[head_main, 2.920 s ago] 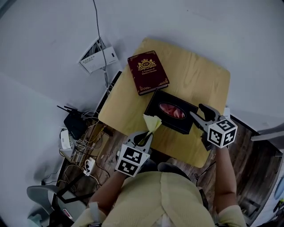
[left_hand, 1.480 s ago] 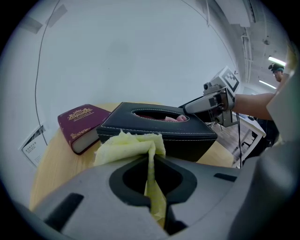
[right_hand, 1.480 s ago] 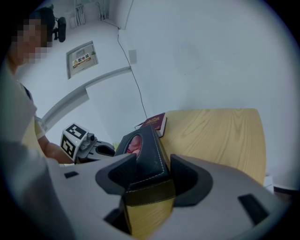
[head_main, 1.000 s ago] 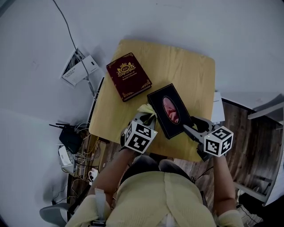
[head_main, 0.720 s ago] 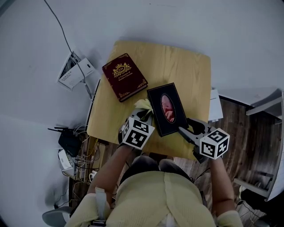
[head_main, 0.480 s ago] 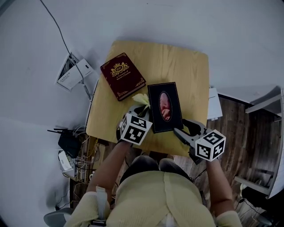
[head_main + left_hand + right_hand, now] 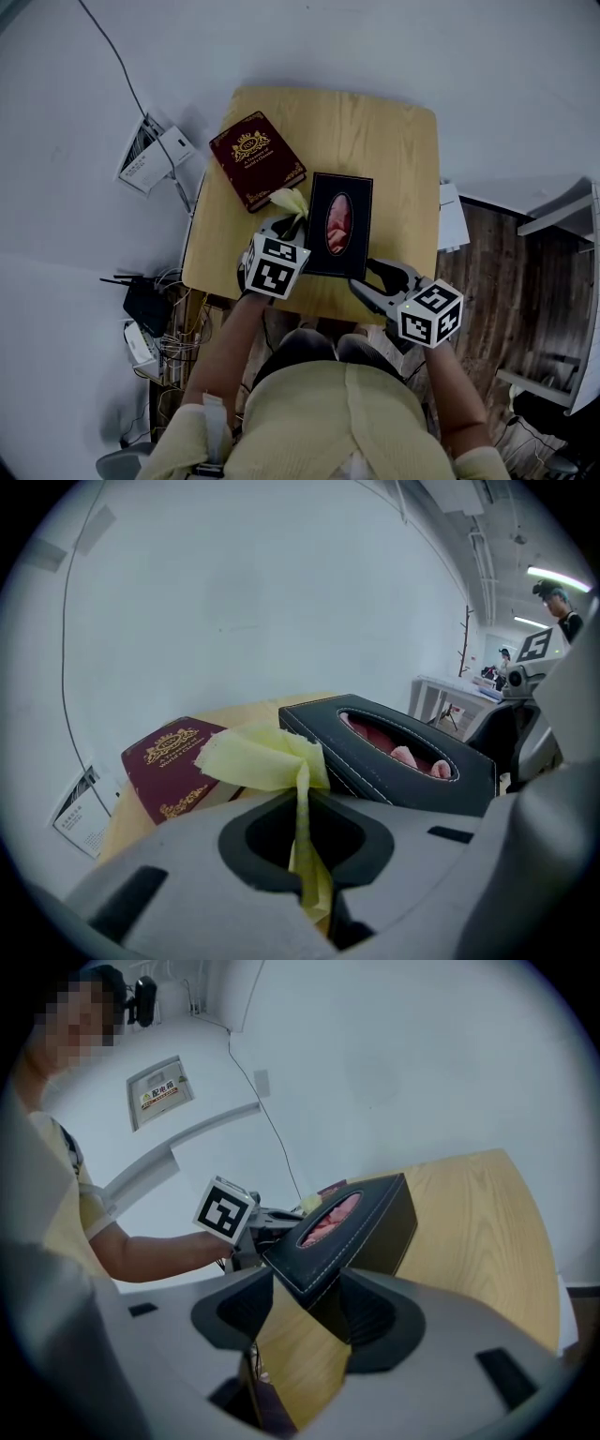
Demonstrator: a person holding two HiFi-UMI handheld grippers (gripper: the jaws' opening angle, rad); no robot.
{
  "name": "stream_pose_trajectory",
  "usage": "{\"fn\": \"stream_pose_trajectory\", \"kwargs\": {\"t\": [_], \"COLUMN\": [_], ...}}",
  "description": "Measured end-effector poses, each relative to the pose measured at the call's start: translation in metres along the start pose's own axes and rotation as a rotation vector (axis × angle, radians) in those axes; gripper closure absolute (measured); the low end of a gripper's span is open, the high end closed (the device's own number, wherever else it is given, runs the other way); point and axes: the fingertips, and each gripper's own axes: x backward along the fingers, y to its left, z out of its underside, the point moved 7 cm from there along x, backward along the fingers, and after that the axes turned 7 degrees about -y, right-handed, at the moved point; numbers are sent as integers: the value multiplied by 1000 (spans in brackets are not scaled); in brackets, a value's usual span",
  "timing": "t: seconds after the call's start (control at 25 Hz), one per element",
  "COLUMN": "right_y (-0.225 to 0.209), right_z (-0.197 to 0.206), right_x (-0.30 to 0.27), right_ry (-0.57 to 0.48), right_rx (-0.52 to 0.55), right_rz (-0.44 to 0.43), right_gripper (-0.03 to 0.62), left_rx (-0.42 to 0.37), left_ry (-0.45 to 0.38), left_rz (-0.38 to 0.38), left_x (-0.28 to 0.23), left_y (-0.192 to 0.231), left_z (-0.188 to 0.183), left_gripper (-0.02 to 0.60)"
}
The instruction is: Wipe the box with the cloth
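Note:
A black tissue box (image 7: 337,225) with a pink-lined oval opening lies on the wooden table (image 7: 394,141). My right gripper (image 7: 367,279) has its jaws round the box's near end and grips it; in the right gripper view the box's corner (image 7: 361,1222) sits between the pads. My left gripper (image 7: 284,223) is shut on a pale yellow cloth (image 7: 289,200), which bunches out just left of the box. In the left gripper view the cloth (image 7: 258,757) stands pinched between the jaws, with the box (image 7: 394,771) right behind it.
A dark red book (image 7: 256,159) with gold print lies on the table's far left. On the floor to the left are a white box (image 7: 150,155), a black router and tangled cables (image 7: 145,300). White papers (image 7: 450,225) lie by the table's right edge.
The box has turned on the table, its near end swinging left with my right gripper, and now lies along the table. My left gripper with the cloth has shifted left beside it.

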Motion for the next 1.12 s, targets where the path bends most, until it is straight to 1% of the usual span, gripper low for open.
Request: {"fn": "stream_pose_trajectory", "kwargs": {"t": [0.36, 0.6, 0.76, 0.92, 1.12], "right_y": [9, 8, 3, -4, -5], "right_z": [3, 0, -2, -1, -2], "right_x": [-10, -6, 1, 7, 8], "right_ry": [19, 5, -17, -28, -64], "right_rx": [25, 58, 70, 52, 18], "right_rz": [-36, -37, -20, 0, 9], "right_gripper": [359, 361, 370, 370, 402], "left_rx": [-21, -56, -9, 47, 104], "left_ry": [-30, -29, -16, 18, 64], "left_rz": [-25, -47, -74, -91, -93], "left_x": [19, 49, 72, 89, 98], "left_y": [6, 0, -8, -19, -32], "left_z": [8, 21, 39, 59, 82], "left_gripper": [552, 552, 552, 552, 552]}}
